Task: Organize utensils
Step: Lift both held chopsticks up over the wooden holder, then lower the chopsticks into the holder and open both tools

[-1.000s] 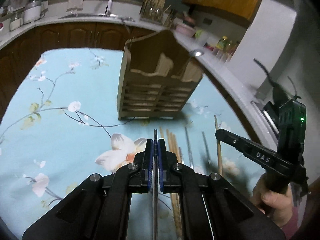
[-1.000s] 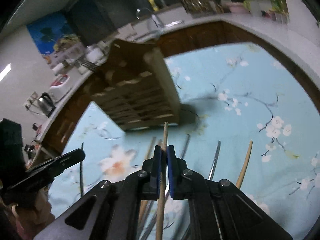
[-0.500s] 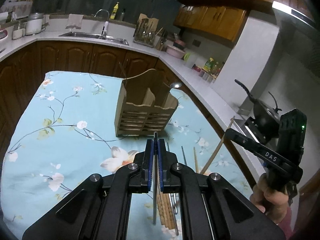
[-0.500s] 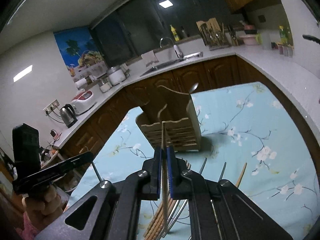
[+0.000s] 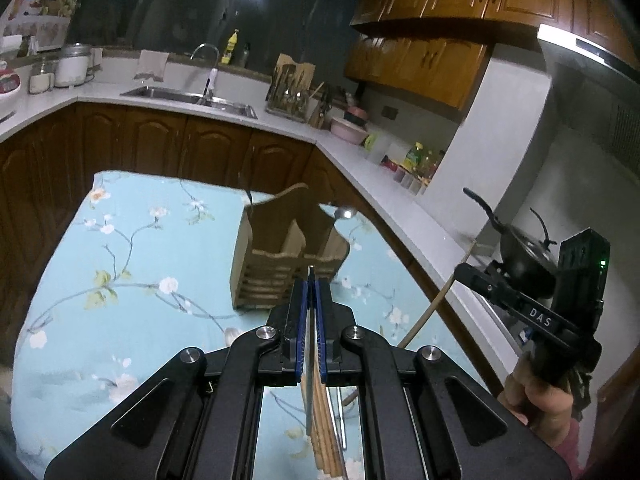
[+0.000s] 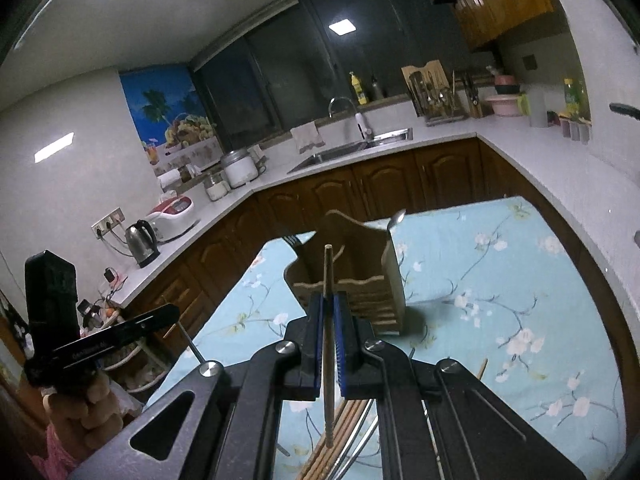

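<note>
Bench [image 5: 120, 248] in floral blue cloth; slatted wooden caddy [image 5: 276, 268] upright mid-bench. Both claws raised, angled down toward it. Left claw [image 5: 311, 284] clamped on thin metal utensil [image 5: 309, 380], probably a chopstick; right claw [image 6: 329, 300] clamped on wooden chopstick [image 6: 328, 280].

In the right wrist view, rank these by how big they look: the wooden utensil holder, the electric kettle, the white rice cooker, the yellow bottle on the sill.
Largest to smallest as they look:
1. wooden utensil holder, though it stands nearest the camera
2. white rice cooker
3. electric kettle, close to the cooker, so that pair is unsure
4. yellow bottle, farthest away
</note>
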A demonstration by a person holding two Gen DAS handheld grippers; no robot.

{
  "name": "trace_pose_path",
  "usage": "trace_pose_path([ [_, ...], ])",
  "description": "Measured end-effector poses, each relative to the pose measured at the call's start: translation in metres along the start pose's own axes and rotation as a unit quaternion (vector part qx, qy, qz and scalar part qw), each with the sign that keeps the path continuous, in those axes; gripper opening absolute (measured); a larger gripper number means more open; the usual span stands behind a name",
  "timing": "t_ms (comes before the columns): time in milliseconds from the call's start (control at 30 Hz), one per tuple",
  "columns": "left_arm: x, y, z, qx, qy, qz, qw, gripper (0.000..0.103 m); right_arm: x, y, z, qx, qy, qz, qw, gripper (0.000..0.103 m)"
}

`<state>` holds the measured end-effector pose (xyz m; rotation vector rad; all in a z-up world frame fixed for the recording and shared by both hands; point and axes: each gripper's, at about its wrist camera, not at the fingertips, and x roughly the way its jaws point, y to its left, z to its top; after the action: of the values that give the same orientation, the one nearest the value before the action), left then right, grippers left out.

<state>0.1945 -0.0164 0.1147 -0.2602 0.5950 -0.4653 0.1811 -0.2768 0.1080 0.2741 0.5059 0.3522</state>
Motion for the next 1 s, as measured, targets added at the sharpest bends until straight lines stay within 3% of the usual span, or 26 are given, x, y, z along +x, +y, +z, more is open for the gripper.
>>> trace_pose_path([
  [500, 0.003, 0.001, 0.083, 0.009, -0.091, 0.011, 0.9958, 0.003, 0.013, -0.011, 0.073, 0.005, -0.076, -0.018, 0.997, 0.005],
  [767, 0.034, 0.020, 0.128, -0.023, -0.148, 0.047, 0.9876, 0.003, 0.039, -0.028, 0.114, 0.031, -0.123, -0.031, 0.991, 0.005],
  [1000, 0.073, 0.047, 0.128, -0.058, -0.161, 0.072, 0.9827, 0.003, 0.075, -0.034, 0.110, 0.025, -0.119, -0.053, 0.991, 0.005],
])
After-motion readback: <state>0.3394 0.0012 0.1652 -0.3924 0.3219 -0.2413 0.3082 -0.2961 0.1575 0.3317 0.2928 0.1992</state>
